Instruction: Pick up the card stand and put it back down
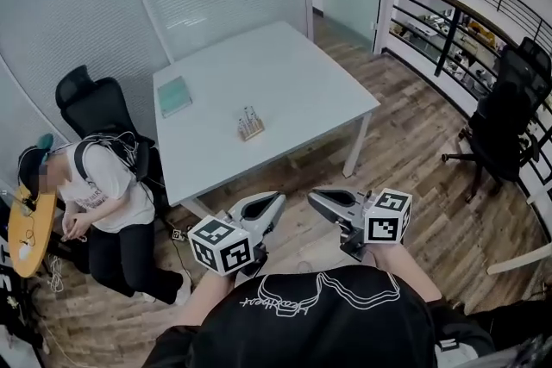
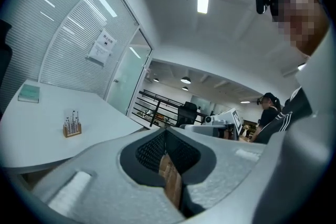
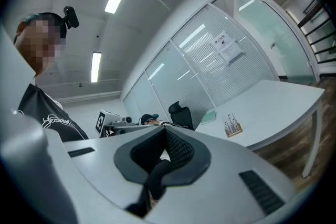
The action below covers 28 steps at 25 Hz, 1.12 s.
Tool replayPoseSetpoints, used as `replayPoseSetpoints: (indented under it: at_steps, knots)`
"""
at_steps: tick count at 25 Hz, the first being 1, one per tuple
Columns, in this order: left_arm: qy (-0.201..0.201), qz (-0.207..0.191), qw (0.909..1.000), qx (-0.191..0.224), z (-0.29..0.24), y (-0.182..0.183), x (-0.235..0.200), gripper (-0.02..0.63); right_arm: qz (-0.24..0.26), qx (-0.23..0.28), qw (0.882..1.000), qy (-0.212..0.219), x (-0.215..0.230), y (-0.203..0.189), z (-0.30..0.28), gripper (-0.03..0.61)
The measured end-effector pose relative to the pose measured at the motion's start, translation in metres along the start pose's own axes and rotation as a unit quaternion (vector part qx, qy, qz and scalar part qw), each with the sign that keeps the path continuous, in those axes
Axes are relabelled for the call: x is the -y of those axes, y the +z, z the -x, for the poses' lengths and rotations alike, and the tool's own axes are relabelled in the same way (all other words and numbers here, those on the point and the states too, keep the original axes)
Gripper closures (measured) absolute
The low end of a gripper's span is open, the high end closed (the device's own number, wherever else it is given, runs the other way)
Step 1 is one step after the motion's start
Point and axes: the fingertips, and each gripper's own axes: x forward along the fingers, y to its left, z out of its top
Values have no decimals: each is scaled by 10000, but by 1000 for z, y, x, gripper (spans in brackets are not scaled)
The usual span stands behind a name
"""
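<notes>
The card stand [image 1: 251, 125], a small wooden block with thin upright clips, stands near the middle of the white table [image 1: 293, 82]. It also shows small in the left gripper view [image 2: 72, 125] and the right gripper view [image 3: 231, 126]. My left gripper [image 1: 278, 201] and right gripper [image 1: 312, 196] are held close to my chest, well short of the table's near edge. Both are shut with nothing between the jaws, tips pointing toward each other.
A teal notebook [image 1: 174, 95] lies at the table's far left. A person [image 1: 99, 185] sits by a black chair [image 1: 93, 106] left of the table. Another black office chair [image 1: 509, 112] stands at the right by a railing [image 1: 457, 13]. Wood floor surrounds the table.
</notes>
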Motion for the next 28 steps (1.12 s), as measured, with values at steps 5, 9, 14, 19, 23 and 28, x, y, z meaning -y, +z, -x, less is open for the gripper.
replayPoseSetpoints:
  at_steps: [5,9,14,19,23,28]
  knots:
    - [155,121,9998,-34,-38,16,-66,600,-76,-154,9998,-38,65,19,-37,572]
    - [161,619,9979,61,-56,19,-118,600,-52,-472,9987,-180,110,23,-71,572]
    - [496,550,9972,104,-56,16,-172,600,108,-806,9962,-321,143,21,-103,572]
    - [779,609,9950,156,-58,12,-190,600,210,-889,9954,-290,159,22,-109,572]
    - [1037,699,9921,122,-60,6,-214,600,180,-1070,9935,-351,181,14,-121,572]
    - [1453,888,9854,51,-79,2,-259,598,139,-1325,9906,-325,228,15,-140,572]
